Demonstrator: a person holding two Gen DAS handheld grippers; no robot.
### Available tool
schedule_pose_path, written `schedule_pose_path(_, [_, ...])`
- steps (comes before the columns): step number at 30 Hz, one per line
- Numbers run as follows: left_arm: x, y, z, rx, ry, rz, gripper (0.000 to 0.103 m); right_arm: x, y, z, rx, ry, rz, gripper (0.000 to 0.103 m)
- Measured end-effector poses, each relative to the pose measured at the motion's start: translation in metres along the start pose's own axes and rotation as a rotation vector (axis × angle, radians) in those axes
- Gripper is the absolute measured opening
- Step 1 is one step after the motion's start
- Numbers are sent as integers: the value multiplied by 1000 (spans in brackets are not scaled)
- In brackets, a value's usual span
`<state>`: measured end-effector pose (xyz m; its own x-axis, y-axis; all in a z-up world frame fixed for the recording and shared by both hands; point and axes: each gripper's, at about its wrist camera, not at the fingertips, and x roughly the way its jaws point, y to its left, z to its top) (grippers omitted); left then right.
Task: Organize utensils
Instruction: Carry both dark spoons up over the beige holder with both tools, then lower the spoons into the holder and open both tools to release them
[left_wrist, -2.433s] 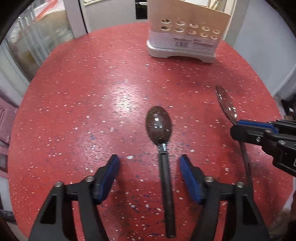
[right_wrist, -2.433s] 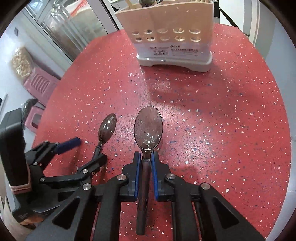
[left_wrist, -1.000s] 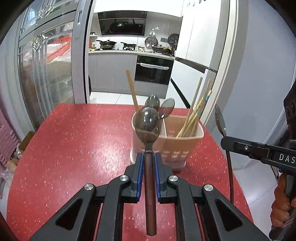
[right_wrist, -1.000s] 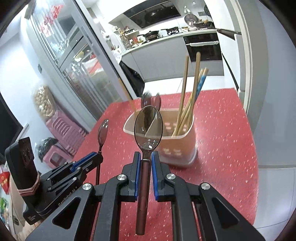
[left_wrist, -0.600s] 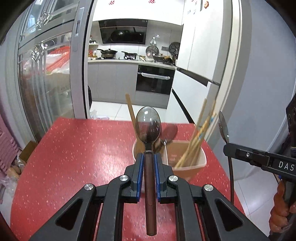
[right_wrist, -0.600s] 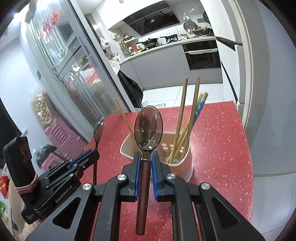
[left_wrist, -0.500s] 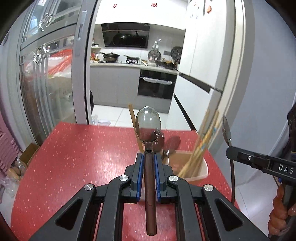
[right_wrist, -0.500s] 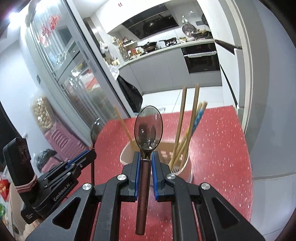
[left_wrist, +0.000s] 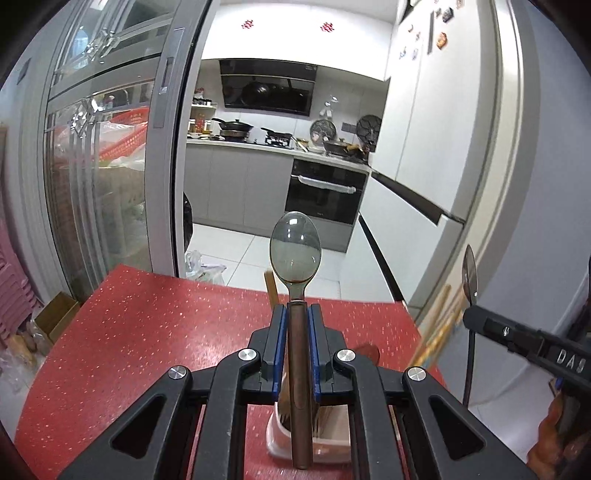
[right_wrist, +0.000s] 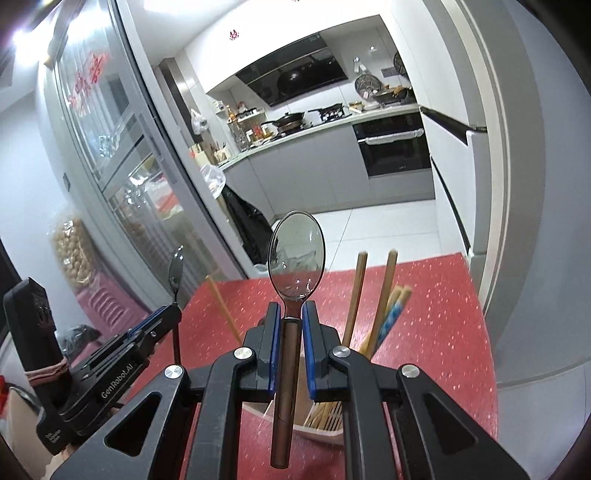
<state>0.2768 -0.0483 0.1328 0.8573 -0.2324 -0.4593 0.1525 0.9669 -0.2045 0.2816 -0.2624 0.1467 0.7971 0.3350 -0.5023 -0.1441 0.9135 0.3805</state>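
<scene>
My left gripper (left_wrist: 296, 317) is shut on a dark-handled spoon (left_wrist: 295, 254), held upright with its bowl up and its handle end over the beige utensil holder (left_wrist: 314, 448). My right gripper (right_wrist: 287, 314) is shut on a second spoon (right_wrist: 296, 254), also upright over the utensil holder (right_wrist: 325, 428), which has wooden chopsticks (right_wrist: 384, 295) in it. Each gripper shows in the other's view: the right one (left_wrist: 524, 339) at the right edge, the left one (right_wrist: 147, 332) at the lower left.
The holder stands on a round red speckled table (left_wrist: 147, 332) whose far edge faces a kitchen doorway. A glass sliding door (left_wrist: 103, 184) is to the left and a white fridge and wall (left_wrist: 461, 166) to the right. Pink stools (right_wrist: 107, 295) stand by the table's left side.
Both grippers have risen and tilted up with their spoons, from the tabletop to above the holder. The holder has dropped to the bottom of both views.
</scene>
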Motion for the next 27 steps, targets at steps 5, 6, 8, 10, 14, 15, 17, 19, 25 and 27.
schedule_pose_path(5, [17,-5,-2,-1,-28,11,37,18,3,-4,-37,-35,-24,13])
schedule_pose_path(6, [20,-7,-4,4,-34,12,37,22,4,-6,-45,-41,-30,13])
schedule_pose_path(8, [25,-8,-8,9,-43,13,37,29,4,-7,-60,-53,-42,13])
schedule_pose_path(10, [29,-9,-14,11,-57,12,37,34,4,-11,-77,-68,-54,13])
schedule_pose_path(14, [37,-10,-20,16,-84,17,37,47,4,-18,-101,-93,-83,13])
schedule_pose_path(15, [39,-10,-23,21,-89,19,37,51,3,-21,-108,-100,-95,13])
schedule_pose_path(17, [43,-11,-27,34,-100,27,37,56,4,-24,-124,-111,-109,13])
schedule_pose_path(19, [47,-13,-31,45,-105,33,37,60,4,-29,-149,-123,-127,12])
schedule_pose_path(25, [57,-12,-47,63,-87,46,37,66,8,-42,-203,-134,-153,12])
schedule_pose_path(27, [58,-12,-54,75,-78,54,37,67,9,-48,-218,-130,-158,12])
